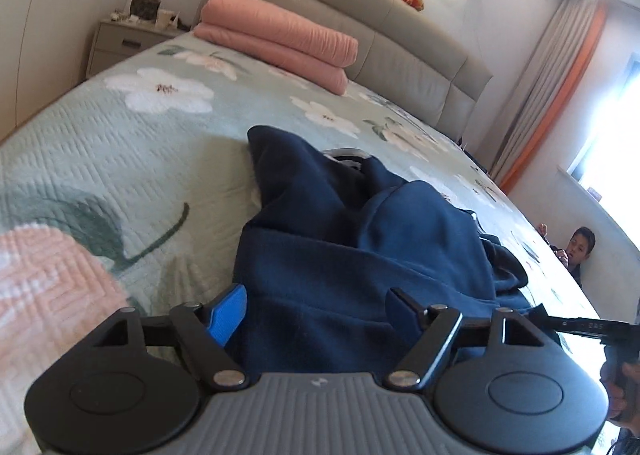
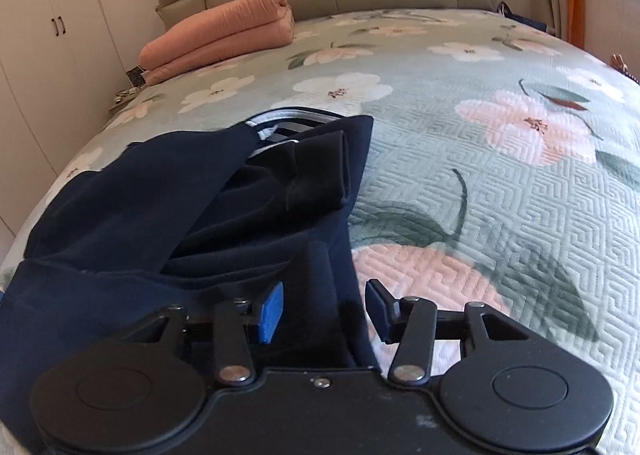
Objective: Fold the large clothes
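Observation:
A dark navy garment (image 1: 320,239) lies rumpled on the floral bedspread (image 1: 112,159), its collar with a grey-white trim at the far end. My left gripper (image 1: 316,315) is open, its jaws wide apart with navy cloth lying between them. In the right wrist view the same garment (image 2: 168,207) lies partly folded, one flap turned over. My right gripper (image 2: 326,307) is open, with the garment's right edge between its jaws. Neither gripper pinches the cloth.
A folded pink quilt (image 1: 280,39) lies near the grey padded headboard (image 1: 360,15); it also shows in the right wrist view (image 2: 224,31). A nightstand (image 1: 128,43) stands at the far left. A person (image 1: 580,251) sits by the bed's right side. Wardrobes (image 2: 48,35) line the left wall.

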Available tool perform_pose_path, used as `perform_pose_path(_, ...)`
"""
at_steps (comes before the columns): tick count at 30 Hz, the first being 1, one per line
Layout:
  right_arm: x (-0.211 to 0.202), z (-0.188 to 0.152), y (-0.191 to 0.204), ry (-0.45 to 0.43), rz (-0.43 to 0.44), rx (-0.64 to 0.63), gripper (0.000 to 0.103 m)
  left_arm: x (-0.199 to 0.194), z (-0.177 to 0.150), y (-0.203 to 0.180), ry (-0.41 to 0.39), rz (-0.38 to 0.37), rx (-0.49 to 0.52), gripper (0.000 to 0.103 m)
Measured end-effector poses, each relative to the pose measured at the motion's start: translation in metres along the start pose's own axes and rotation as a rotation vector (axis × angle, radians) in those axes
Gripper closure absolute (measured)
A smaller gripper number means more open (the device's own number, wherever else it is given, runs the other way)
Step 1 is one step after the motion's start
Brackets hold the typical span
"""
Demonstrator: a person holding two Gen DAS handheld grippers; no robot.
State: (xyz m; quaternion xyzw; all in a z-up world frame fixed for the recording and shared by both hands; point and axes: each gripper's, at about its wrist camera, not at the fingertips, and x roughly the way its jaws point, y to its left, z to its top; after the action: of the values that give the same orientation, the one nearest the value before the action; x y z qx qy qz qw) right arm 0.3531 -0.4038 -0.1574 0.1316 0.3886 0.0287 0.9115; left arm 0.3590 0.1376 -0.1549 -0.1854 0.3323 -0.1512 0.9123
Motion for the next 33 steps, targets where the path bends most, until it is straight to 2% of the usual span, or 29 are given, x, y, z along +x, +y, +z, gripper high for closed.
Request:
perform_pose_path(3, 0.006, 0.002, -0.003, 0.056, 0.053, 0.007, 0.069, 0.005, 0.009, 0.006, 0.013, -0.018, -0.065, 0.025)
perform_pose_path(5, 0.002, 0.002, 0.004, 0.073, 0.057, -0.04, 0.072, 0.009, 0.016, 0.006, 0.039, -0.02, -0.085, 0.028)
perform_pose_path(6, -0.002, 0.003, 0.007, 0.078, 0.057, -0.057, 0.078, 0.012, 0.019, 0.004, 0.054, -0.007, -0.081, 0.032)
perform_pose_path(8, -0.01, 0.005, 0.011, 0.084, 0.042, -0.084, 0.078, 0.013, 0.024, -0.001, 0.081, 0.02, -0.068, 0.059)
perform_pose_path(10, -0.015, 0.006, 0.01, 0.116, 0.056, -0.082, 0.078, 0.007, 0.026, -0.004, 0.079, 0.014, -0.07, 0.059)
perform_pose_path(13, -0.011, 0.009, 0.007, 0.156, 0.05, -0.089, 0.079, 0.004, 0.024, -0.003, 0.111, 0.002, -0.097, 0.07)
perform_pose_path(14, -0.008, 0.011, 0.005, 0.169, 0.053, -0.08, 0.079, 0.005, 0.023, -0.002, 0.125, 0.001, -0.104, 0.07)
perform_pose_path(17, 0.002, 0.018, 0.004, 0.192, 0.052, -0.066, 0.079, 0.009, 0.022, 0.001, 0.133, 0.018, -0.124, 0.07)
perform_pose_path(19, 0.007, 0.021, 0.005, 0.202, 0.048, -0.06, 0.076, 0.009, 0.027, -0.002, 0.1, 0.075, -0.104, 0.066)
perform_pose_path(21, 0.011, 0.024, 0.006, 0.211, 0.045, -0.054, 0.072, 0.01, 0.032, -0.002, 0.056, 0.154, -0.09, 0.053)
perform_pose_path(23, 0.013, 0.026, 0.008, 0.213, 0.044, -0.058, 0.07, 0.016, 0.037, 0.004, 0.041, 0.163, -0.104, 0.039)
perform_pose_path(25, 0.015, 0.028, 0.012, 0.211, 0.036, -0.075, 0.069, 0.029, 0.039, 0.014, 0.099, 0.147, -0.149, 0.032)
perform_pose_path(26, 0.016, 0.027, 0.014, 0.213, 0.032, -0.089, 0.07, 0.035, 0.039, 0.018, 0.128, 0.135, -0.178, 0.038)
perform_pose_path(27, 0.015, 0.026, 0.018, 0.21, 0.033, -0.109, 0.078, 0.04, 0.037, 0.023, 0.146, 0.107, -0.21, 0.047)
perform_pose_path(28, 0.012, 0.024, 0.022, 0.198, 0.027, -0.139, 0.085, 0.043, 0.035, 0.025, 0.154, 0.073, -0.23, 0.07)
perform_pose_path(29, 0.008, 0.022, 0.025, 0.184, 0.019, -0.172, 0.086, 0.044, 0.035, 0.023, 0.156, 0.071, -0.219, 0.088)
perform_pose_path(31, -0.003, 0.02, 0.032, 0.158, 0.019, -0.223, 0.094, 0.033, 0.037, 0.007, 0.11, 0.11, -0.115, 0.089)
perform_pose_path(33, -0.015, 0.019, 0.037, 0.159, 0.056, -0.242, 0.095, 0.018, 0.039, -0.012, 0.078, 0.114, -0.032, 0.093)
